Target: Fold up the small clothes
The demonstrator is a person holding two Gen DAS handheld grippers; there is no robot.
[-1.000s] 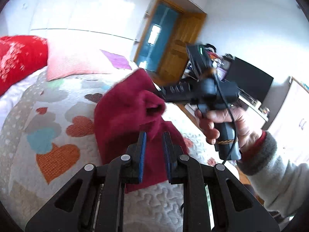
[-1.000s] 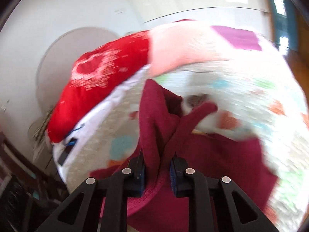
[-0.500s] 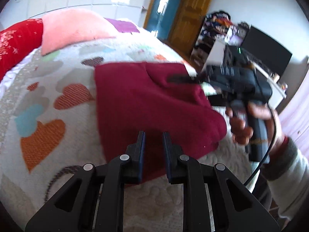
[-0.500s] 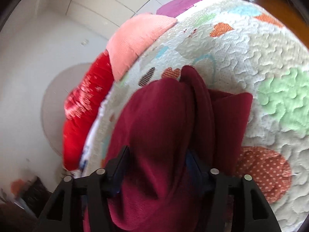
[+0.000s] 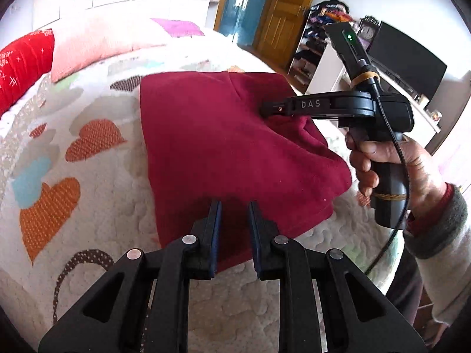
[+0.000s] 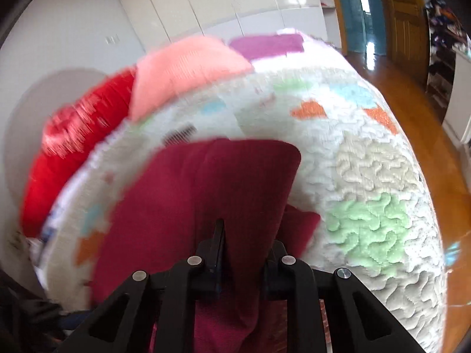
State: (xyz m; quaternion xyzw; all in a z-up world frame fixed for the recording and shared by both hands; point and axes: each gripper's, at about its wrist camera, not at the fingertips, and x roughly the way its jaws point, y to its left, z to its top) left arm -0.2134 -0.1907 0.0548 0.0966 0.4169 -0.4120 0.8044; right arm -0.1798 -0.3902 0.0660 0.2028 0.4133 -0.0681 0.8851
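Both tongs, left [image 5: 234, 210] and right [image 6: 245, 242], clamp the near edge of the dark red fleece garment [image 5: 223, 141] at frame centre; the right jaws have just been closing on it; bare heart-print quilt [image 5: 97, 206] lies left.

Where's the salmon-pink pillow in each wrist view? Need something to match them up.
Left wrist: pink pillow upper left, at the bed's far end, right of the red pillow.
Right wrist: pink pillow upper centre-left, blurred, again right of the red pillow.
Shared landmark: the maroon garment on the heart quilt.
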